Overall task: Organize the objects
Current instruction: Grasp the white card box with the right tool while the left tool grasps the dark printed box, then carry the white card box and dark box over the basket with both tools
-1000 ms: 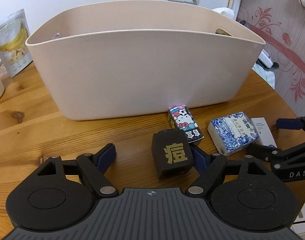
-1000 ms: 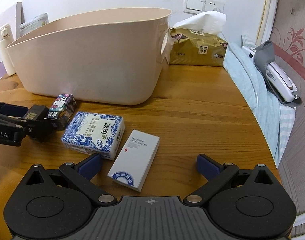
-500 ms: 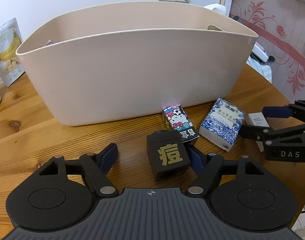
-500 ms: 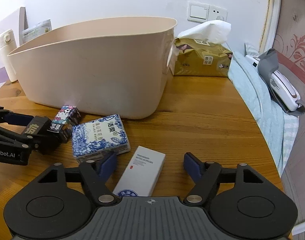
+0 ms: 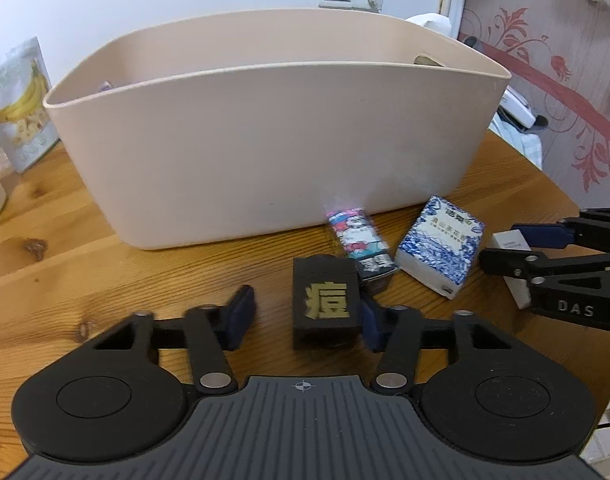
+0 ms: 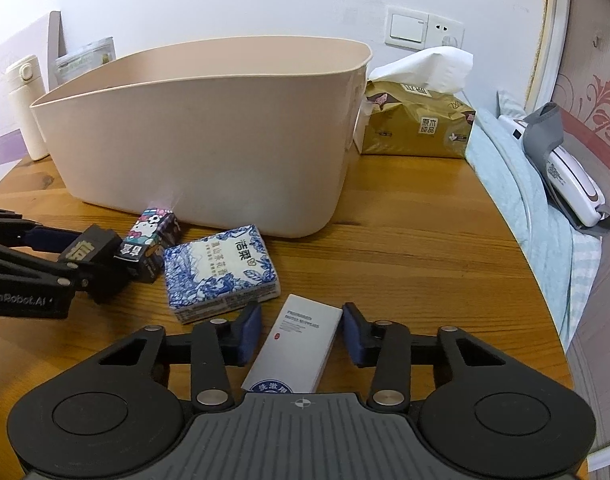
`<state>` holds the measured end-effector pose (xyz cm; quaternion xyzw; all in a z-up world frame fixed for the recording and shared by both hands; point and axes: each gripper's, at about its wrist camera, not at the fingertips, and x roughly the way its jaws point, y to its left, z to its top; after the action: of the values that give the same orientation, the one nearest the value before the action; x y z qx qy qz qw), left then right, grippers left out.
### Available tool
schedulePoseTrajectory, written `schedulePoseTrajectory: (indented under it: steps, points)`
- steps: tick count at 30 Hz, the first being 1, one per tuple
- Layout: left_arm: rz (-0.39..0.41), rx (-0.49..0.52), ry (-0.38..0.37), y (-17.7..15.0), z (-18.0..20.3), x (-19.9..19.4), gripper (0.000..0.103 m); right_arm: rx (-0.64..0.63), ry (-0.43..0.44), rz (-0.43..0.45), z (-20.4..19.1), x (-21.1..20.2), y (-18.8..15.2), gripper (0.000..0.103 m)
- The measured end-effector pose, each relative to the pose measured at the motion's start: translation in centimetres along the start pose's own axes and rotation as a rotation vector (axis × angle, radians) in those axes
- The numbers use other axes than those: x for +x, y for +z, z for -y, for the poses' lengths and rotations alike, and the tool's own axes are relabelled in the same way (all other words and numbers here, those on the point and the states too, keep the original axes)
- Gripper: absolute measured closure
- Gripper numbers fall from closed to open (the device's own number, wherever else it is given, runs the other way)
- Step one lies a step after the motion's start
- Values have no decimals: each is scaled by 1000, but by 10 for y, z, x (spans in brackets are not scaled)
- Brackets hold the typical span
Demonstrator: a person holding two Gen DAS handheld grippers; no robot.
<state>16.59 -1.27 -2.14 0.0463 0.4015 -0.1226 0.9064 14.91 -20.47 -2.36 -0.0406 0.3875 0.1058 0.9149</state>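
A black box with a gold character stands on the wooden table between the fingers of my left gripper, which is open. The box rests against the right pad and a gap remains on the left. Just beyond it lie a cartoon-printed box and a blue-and-white tissue pack. My right gripper is open and straddles a flat white box, with its pads close on both sides. The big beige tub stands behind everything. The right wrist view also shows my left gripper around the black box.
A gold tissue pack sits right of the tub. A white bottle and a banana-chip bag stand at the left. The round table's edge curves on the right, with a bed and a white device beyond.
My right gripper slid forward so the white box now lies between its fingers, and the fingers narrowed. My left gripper's fingers also drew in around the black box.
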Motion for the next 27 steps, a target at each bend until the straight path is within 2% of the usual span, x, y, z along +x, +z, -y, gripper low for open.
schedulePoseTrajectory:
  steps: [2,12,27]
  points:
    - [3,-6,17,1,-1,0,71,0,3,-1,0,-1,-1,71]
    - [9,-49,10,-1,-8,-7,71,14,14,4,0,-11,-4,72]
    - [129,-63,56,13,-17,-49,71,19,1,110,-2,-41,12,72]
